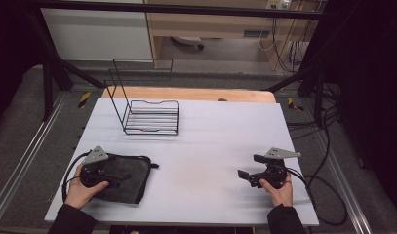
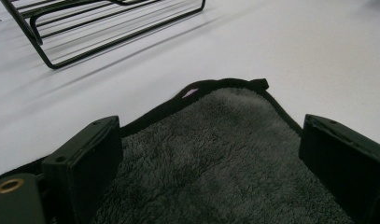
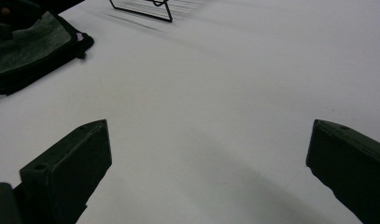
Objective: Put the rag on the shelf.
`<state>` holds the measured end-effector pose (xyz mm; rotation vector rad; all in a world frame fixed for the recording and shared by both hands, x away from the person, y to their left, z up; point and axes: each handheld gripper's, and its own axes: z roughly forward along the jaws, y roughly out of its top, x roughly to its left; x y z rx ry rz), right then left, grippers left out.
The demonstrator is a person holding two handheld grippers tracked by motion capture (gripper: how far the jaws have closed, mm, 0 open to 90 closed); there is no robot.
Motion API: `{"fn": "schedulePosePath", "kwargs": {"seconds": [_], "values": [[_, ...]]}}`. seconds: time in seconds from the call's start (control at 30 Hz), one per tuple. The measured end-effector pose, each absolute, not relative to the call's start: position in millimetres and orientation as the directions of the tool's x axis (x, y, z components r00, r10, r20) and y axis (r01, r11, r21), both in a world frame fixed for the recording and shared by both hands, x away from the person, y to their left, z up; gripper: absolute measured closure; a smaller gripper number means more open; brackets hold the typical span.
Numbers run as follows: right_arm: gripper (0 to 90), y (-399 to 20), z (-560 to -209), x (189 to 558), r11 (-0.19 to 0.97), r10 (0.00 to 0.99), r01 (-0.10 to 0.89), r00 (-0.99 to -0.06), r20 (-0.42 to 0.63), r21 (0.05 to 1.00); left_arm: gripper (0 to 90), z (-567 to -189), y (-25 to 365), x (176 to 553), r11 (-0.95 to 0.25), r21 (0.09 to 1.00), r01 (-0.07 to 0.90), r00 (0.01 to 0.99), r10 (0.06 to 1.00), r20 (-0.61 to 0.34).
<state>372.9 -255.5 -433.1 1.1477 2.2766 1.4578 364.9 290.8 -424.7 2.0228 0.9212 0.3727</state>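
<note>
Towel (image 2: 215,154) lies under the left hand-held gripper (image 2: 208,154) (jaws apart).

The high view looks forward and down from above the person's side, taking in the whole white tabletop (image 1: 206,141) from some distance. The left gripper view rides low on the left hand-held gripper (image 1: 119,179), facing along its jaws, close above the dark grey fleecy folded cloth (image 2: 215,158) beneath it. The right gripper view skims the bare tabletop ahead of the right hand-held gripper (image 1: 245,174). All three share the cloth and the black wire rack (image 1: 149,117) beyond both hand-held grippers.
</note>
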Motion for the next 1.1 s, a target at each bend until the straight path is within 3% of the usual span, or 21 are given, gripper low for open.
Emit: {"fn": "schedulePosePath", "kwargs": {"seconds": [0.63, 0.87, 1.1], "values": [[0.8, -257.0, -431.8, 371.3, 0.212, 0.715, 0.502, -0.664, 0.217, 0.839, 7.4, -409.2, 274.6, 373.5, -0.388, 0.782, 0.487, 0.68, 0.73, -0.061], [0.9, -258.6, -431.1, 371.8, 0.215, 0.717, 0.498, -0.665, 0.21, 0.84, 19.6, -400.4, 254.2, 391.1, -0.415, 0.756, 0.506, 0.674, 0.737, -0.047], [1.0, -258.1, -431.6, 371.8, 0.216, 0.718, 0.502, -0.663, 0.212, 0.838, 29.7, -416.1, 240.5, 410.1, -0.484, 0.684, 0.547, 0.683, 0.73, -0.03]]}}
